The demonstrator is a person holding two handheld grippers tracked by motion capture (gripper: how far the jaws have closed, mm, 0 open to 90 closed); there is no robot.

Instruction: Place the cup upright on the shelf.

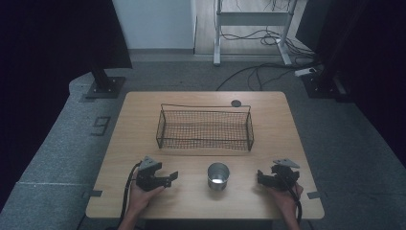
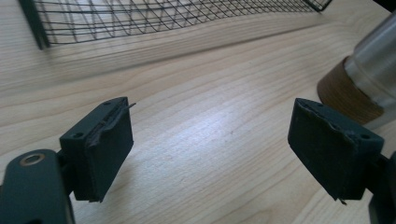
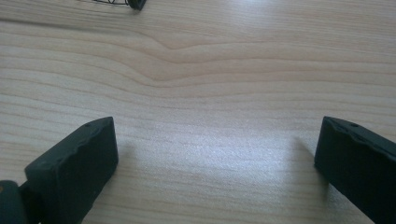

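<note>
Both grippers, left (image 1: 168, 178) and right (image 1: 261, 176), wide apart and empty beside unlabelled steel cup (image 1: 218, 175) near mesh basket (image 1: 205, 128).

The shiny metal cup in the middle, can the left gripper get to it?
Probably yes. The left gripper is open, and bare table lies between it and the metal cup.
</note>
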